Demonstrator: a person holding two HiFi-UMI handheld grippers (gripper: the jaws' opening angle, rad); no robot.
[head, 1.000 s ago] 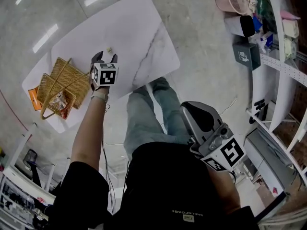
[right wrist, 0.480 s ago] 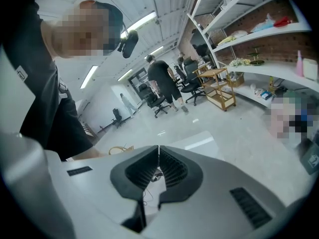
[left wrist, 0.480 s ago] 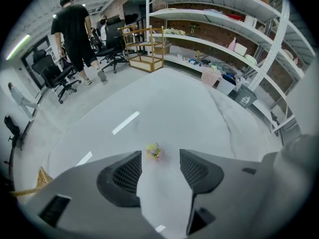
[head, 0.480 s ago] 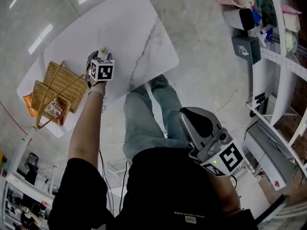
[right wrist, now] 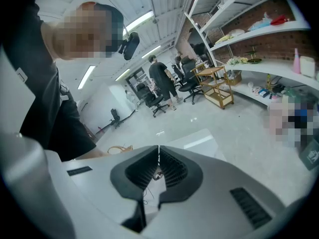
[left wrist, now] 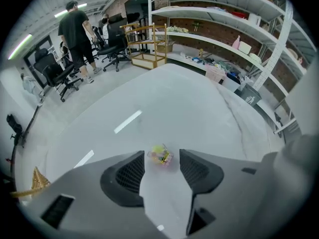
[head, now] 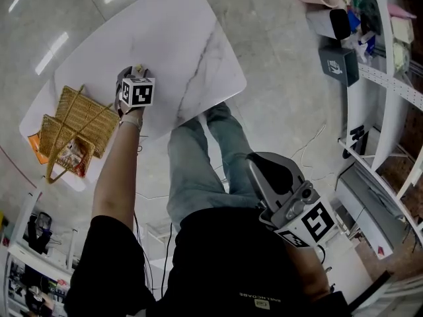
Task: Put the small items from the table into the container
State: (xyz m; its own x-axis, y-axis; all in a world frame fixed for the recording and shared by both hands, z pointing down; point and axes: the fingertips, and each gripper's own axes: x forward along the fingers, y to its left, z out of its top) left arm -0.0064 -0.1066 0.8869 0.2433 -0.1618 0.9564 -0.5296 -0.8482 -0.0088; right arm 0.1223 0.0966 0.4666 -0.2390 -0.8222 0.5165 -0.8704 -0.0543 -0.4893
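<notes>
A small yellow and pink wrapped item lies on the white table, just ahead of the tips of my left gripper, whose jaws stand open with only tabletop between them. From the head view the left gripper hangs low over the white table and points steeply down, the small item peeking out beyond it. A wicker basket with packets inside sits at the table's left end. My right gripper is held back near my body, off the table; its jaws are shut on nothing.
Shelves with bottles and boxes run along the right. A pink bin stands on the floor beyond the table. Office chairs and a standing person are far off across the room. My legs are by the table's near edge.
My left gripper has sunk toward the tabletop, close over the small item. The right gripper has barely moved.
</notes>
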